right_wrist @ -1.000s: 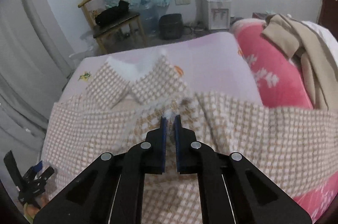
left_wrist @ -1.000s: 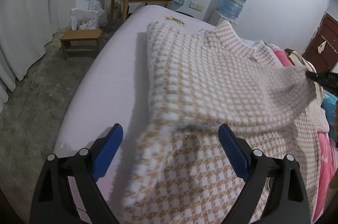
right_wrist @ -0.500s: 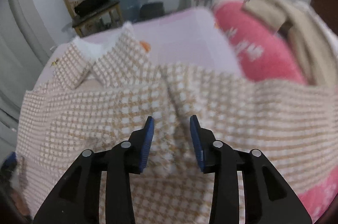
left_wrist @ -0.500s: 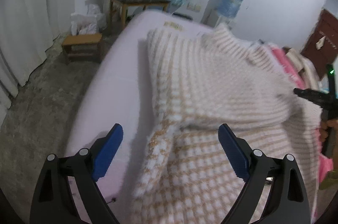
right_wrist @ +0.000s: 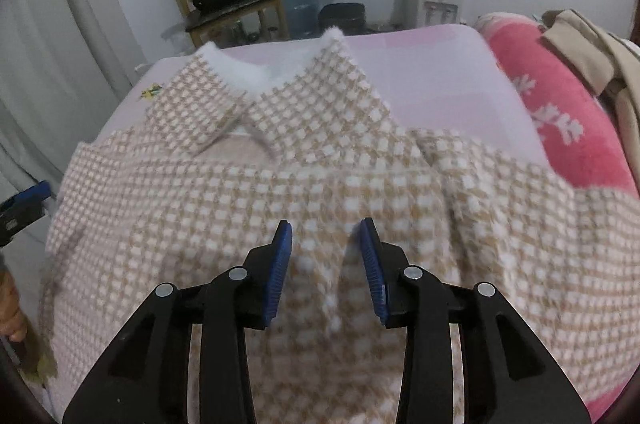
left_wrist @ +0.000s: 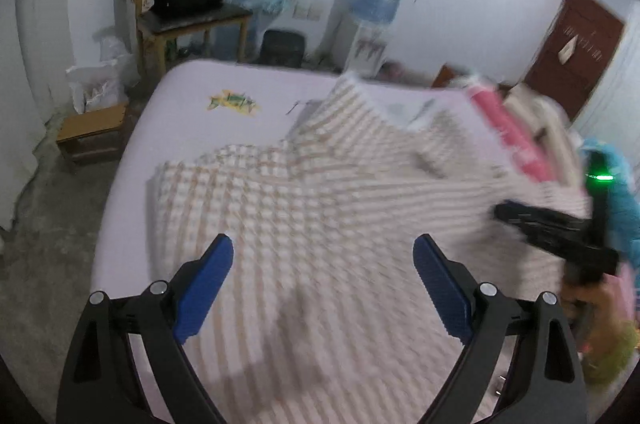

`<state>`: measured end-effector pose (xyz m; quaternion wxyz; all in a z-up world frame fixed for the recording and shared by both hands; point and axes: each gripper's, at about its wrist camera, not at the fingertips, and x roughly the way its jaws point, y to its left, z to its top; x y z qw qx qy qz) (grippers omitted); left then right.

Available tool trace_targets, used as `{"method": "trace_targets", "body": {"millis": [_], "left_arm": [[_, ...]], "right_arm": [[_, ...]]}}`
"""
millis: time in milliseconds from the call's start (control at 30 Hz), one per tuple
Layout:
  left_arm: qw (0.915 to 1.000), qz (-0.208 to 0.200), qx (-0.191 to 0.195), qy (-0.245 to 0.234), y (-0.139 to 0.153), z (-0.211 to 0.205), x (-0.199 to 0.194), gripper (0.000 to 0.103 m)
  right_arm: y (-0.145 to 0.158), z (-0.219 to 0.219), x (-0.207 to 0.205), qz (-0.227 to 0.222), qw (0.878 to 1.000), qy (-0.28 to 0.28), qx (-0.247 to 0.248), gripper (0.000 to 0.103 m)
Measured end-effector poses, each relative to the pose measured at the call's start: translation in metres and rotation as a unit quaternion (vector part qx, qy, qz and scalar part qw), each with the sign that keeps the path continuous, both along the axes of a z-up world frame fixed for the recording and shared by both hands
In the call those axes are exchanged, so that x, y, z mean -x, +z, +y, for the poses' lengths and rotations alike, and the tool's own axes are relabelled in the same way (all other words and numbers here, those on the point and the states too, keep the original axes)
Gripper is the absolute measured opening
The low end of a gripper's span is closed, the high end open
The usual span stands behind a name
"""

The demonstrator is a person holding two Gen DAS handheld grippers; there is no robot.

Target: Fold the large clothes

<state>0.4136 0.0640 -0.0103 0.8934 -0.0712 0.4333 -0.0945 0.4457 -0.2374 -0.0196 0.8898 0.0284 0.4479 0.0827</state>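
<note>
Tan-and-white checked fuzzy garment (right_wrist: 320,184) lying spread across pale lilac bed (right_wrist: 432,64). Right tool (right_wrist: 325,256) hovering part-open, apparently gripping nothing; left tool (left_wrist: 324,280) gaping wide, empty.

Checked knit garment (right_wrist: 304,184) spread on the bed.

The garment is a fuzzy knit in a small tan-and-white check, with a broad pointed collar (right_wrist: 276,104) lined in plain white fleece. It lies flat and front up, the collar at the far end and opened to both sides. One sleeve (right_wrist: 532,208) extends toward the right, its cloth gently rumpled near the shoulder. In the left wrist view the same garment (left_wrist: 320,208) appears blurred, covering the near half of the bed, its left edge a straight folded line.
</note>
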Motion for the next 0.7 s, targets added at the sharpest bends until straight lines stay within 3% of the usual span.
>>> {"method": "trace_targets", "body": {"millis": [100,167,333,500,633,700], "left_arm": [[0.9980,0.052,-0.007,0.035,-0.030,0.014,-0.031,0.090],[0.9967,0.063,0.011,0.049,-0.040,0.027,-0.035,0.089],[0.9969,0.057,0.015,0.053,-0.036,0.034,-0.028,0.089],[0.9990,0.019,0.012,0.039,-0.011,0.034,-0.001,0.089],[0.9974,0.060,-0.030,0.027,-0.036,0.024,0.009,0.089],[0.9970,0.056,-0.044,0.030,-0.041,0.023,0.012,0.089]], "right_arm": [[-0.009,-0.003,-0.005,0.004,1.000,0.008,0.008,0.035],[-0.012,-0.009,-0.004,0.001,1.000,0.015,0.007,0.034],[-0.006,-0.016,0.003,0.012,1.000,0.000,-0.002,0.036],[0.014,0.003,0.029,-0.021,0.999,0.033,-0.001,0.051],[-0.011,0.020,0.034,0.007,0.998,0.047,0.049,0.054],[-0.010,0.021,0.036,0.004,0.998,0.037,0.047,0.054]]}}
